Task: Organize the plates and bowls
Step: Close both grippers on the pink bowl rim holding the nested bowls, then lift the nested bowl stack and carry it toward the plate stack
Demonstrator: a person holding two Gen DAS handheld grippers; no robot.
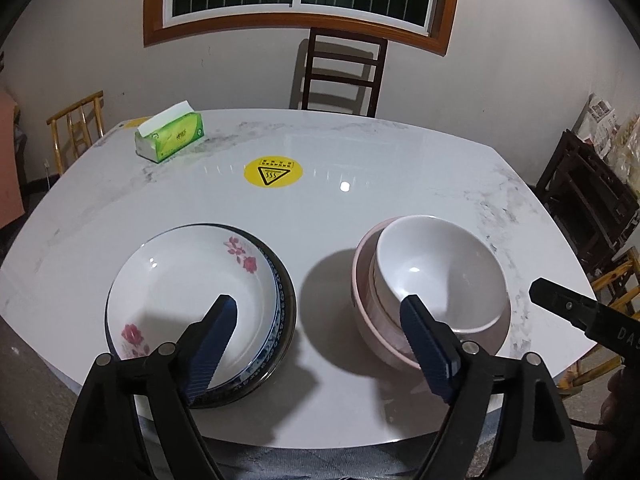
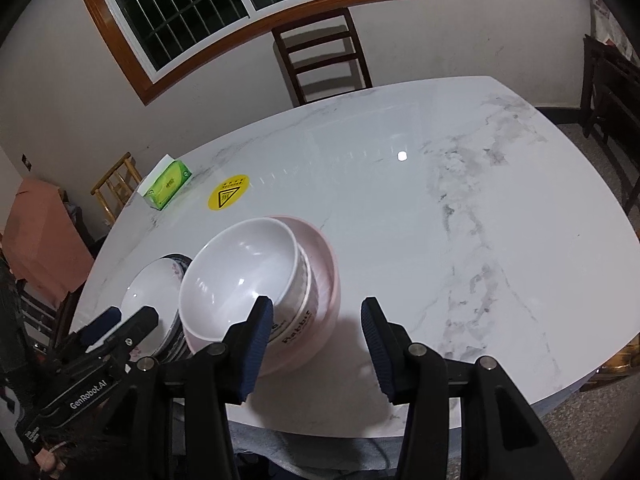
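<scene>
Nearest you in the left wrist view, your left tool (image 1: 320, 312) stands with its jaws wide apart and nothing between them; one finger hangs over the plate stack, the other over the near rim of the bowls. It reads as a tool that has no load and sits back from both piles.

In the right wrist view, your right tool (image 2: 318, 308) is also apart and empty (its left finger only overlaps the bowl stack in the picture; I see no pad pressing on it). Bare desk (image 2: 440, 240) shows between its fingers.

Just beyond the tools sit the task's things, side by side at the lower middle of the left wrist view. At lower left, the flowered plate (image 1: 188, 292) nests on top of a blue-patterned plate (image 1: 280, 312), with a dark rim showing under that. At lower right, the white bowl (image 1: 436, 268) sits tilted inside the pink bowl (image 1: 368, 320), apparently with another bowl between them. Every dish looks empty. Like sits with like, so the sorting appears largely done; the tilt of the top bowl is the one thing you might still want to settle.

Farther back, at the frame's middle, is a yellow warning sticker (image 1: 273, 172), then a green tissue box (image 1: 170, 136) at upper left, and a dark chair (image 1: 340, 72) against the wall.
</scene>
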